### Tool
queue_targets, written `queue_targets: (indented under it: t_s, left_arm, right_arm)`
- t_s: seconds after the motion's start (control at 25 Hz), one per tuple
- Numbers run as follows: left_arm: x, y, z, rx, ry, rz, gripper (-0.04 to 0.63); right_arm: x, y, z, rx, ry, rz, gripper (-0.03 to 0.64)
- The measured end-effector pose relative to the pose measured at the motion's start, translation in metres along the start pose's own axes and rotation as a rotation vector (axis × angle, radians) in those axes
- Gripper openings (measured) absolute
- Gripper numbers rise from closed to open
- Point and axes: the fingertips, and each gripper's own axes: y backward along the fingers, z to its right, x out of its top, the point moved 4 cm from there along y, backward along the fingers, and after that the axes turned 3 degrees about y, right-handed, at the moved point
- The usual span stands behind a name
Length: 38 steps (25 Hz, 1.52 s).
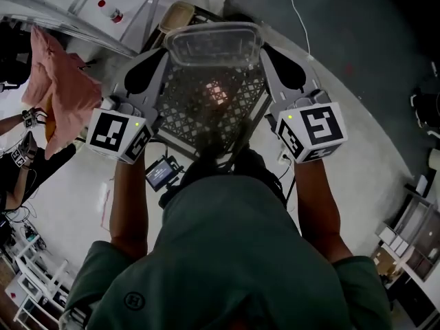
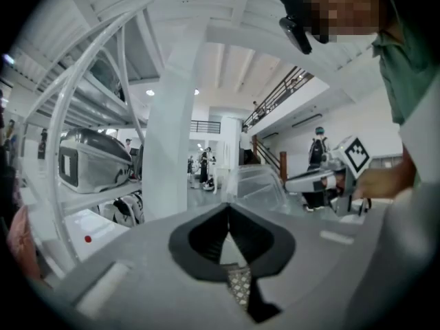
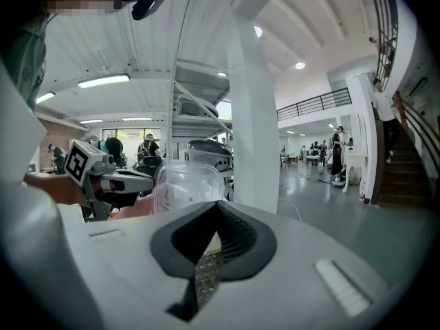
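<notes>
Green-shirted shoulders [image 1: 240, 253] fill the lower frame. Above them, at centre, is a black lattice plastic crate [image 1: 213, 108]. The left claw [image 1: 162, 59] and the right claw [image 1: 267, 59] are each clamped shut on one of its mesh side walls. A clear rectangular plastic tub [image 1: 214, 43] lies across the crate's far end, at upper centre, its long axis running left to right.
</notes>
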Motion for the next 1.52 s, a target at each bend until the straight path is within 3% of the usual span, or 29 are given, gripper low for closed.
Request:
queue_targets:
  t_s: [0.52,1.16,1.52]
  left_arm:
    - [0.072,0.061,0.006,0.004,-0.12,0.165,0.001]
    - [0.12,0.121,0.033,0.003,-0.193,0.308,0.002]
    - [0.114,0.14,0.022,0.031,-0.204,0.283,0.0]
  right_arm:
    - [0.078,0.03,-0.046,-0.01,0.127,0.133,0.003]
    - [0.123,0.068,-0.089,-0.024,0.242,0.21,0.003]
    - [0.127,0.065,-0.109,-0.009,0.26,0.206,0.003]
